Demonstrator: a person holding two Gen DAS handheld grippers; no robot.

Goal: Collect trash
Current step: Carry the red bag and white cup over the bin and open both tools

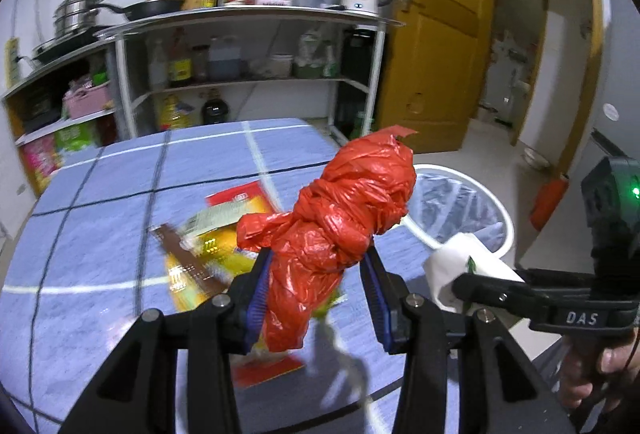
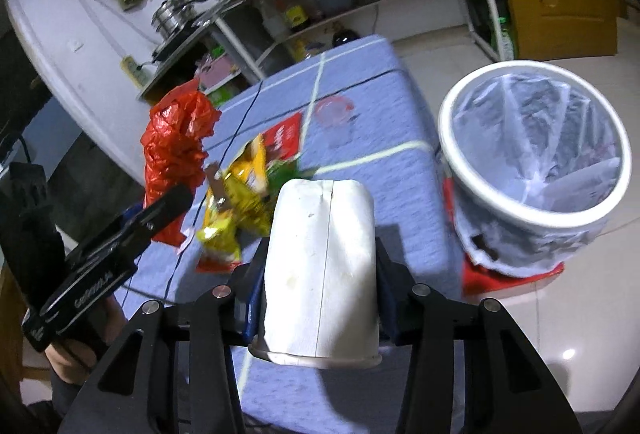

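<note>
Trash mid-collection: red bag (image 1: 340,230) was clamped in the left hand-held gripper (image 1: 316,286), paper cup (image 2: 320,274) in the right hand-held gripper (image 2: 320,286), neither yet binned; wrappers (image 2: 240,186) remained on the counter (image 1: 100,234), left of the bin (image 2: 532,162).

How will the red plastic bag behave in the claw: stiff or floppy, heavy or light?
The red plastic bag is probably floppy: it looks thin and crumpled. Likely light, since the left claw holds the knotted bundle upright. It may slip, being glossy.
</note>
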